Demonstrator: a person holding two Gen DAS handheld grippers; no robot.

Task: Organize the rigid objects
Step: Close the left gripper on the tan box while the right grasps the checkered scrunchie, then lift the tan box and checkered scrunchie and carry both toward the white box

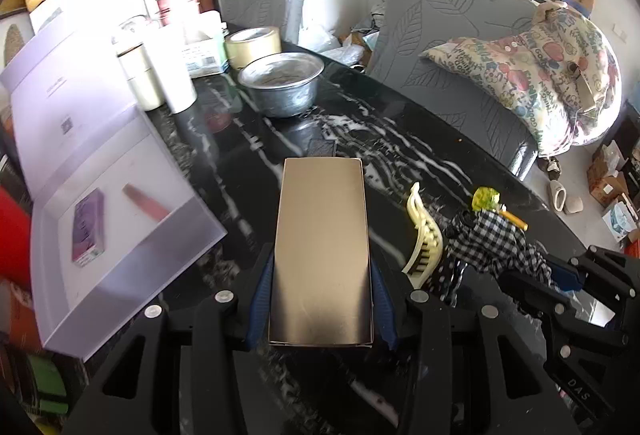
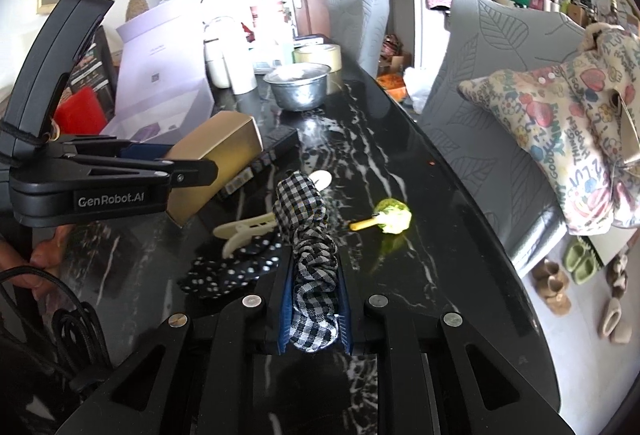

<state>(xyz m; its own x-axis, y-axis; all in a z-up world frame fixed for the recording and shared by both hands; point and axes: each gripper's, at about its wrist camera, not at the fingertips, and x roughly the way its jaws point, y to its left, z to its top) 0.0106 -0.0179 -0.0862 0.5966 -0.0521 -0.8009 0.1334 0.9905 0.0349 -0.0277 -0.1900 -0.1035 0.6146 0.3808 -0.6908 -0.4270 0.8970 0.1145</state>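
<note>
A black marble table (image 2: 420,155) carries everything. On it lie a metal bowl (image 2: 299,86) at twelve o'clock, a tape roll (image 2: 318,56) behind, a cream hair clip (image 2: 244,231) and a broccoli toy (image 2: 394,221) at three.

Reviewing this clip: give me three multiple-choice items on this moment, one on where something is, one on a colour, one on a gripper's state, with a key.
1. Where does the cream hair claw lie?
A. in the metal bowl
B. on the black marble table, beside the checked scrunchie
C. inside the open white box

2. What colour is the box in the left gripper?
A. gold
B. red
C. green

3. What is the state of the right gripper?
A. open and empty
B. shut on the checked scrunchie
C. shut on the hair claw

Key: 1 B, the claw rests on the table next to the checked scrunchie. 2 A, the gold box shows a golden face between the blue pads. 3 B, the fabric is pinched between the pads in the right wrist view.
</note>
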